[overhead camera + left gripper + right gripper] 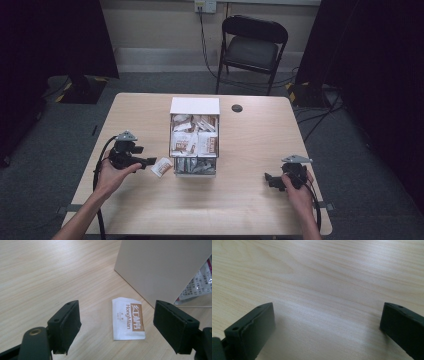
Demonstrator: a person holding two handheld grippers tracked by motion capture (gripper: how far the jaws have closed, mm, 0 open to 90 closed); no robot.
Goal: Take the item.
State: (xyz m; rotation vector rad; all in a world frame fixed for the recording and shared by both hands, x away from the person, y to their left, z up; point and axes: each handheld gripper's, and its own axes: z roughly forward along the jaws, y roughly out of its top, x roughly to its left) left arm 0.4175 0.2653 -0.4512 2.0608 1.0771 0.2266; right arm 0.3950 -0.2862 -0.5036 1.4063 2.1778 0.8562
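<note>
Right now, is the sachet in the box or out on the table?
Out: the sachet lies flat on the table beside the box, between the open left hand-held gripper jaws.

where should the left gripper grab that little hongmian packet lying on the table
Judging by its pose, take the packet across its two long edges, coming straight down from above with the left gripper. It lies flat on the table, so the pads must pinch its edges. The box stands close beside it, leaving little room there.
</note>
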